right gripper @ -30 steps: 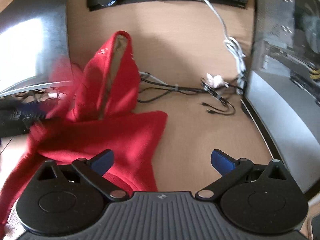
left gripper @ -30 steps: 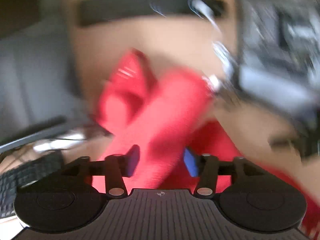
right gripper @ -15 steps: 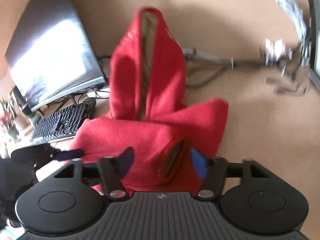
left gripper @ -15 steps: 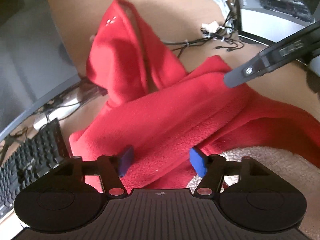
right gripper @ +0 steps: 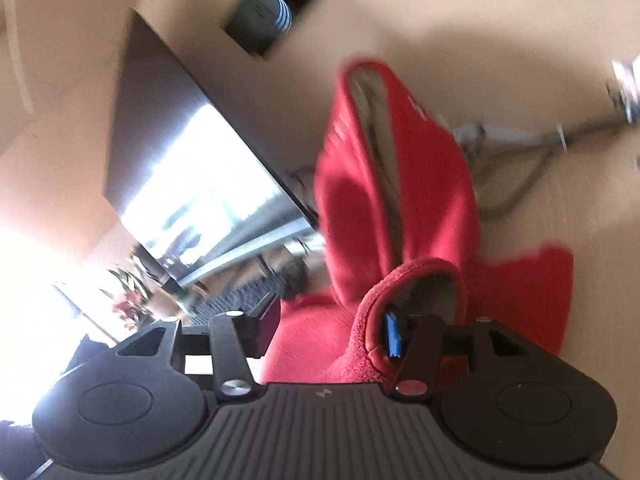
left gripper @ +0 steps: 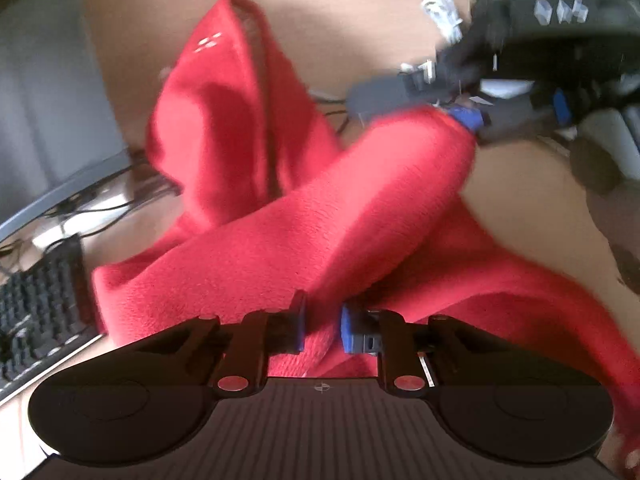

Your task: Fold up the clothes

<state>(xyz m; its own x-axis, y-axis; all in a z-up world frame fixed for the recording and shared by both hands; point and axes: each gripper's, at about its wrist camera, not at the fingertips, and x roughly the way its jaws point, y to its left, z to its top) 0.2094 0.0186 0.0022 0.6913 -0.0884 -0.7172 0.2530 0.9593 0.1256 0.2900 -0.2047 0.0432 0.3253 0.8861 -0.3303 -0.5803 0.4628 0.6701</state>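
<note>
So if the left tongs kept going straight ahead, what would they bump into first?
The red fleece hoodie. The left tongs already pinch a fold of it, and more of its red cloth lies straight ahead, though the depth beyond is unclear.

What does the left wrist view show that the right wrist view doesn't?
Only the left wrist view shows the right gripper gripping the sleeve end, the coiled white cable, and the left gripper clamped on fleece. Only the right wrist view shows the dark glossy monitor and the sleeve cuff opening. Both show the red fleece hooded garment, its hood upright.
</note>
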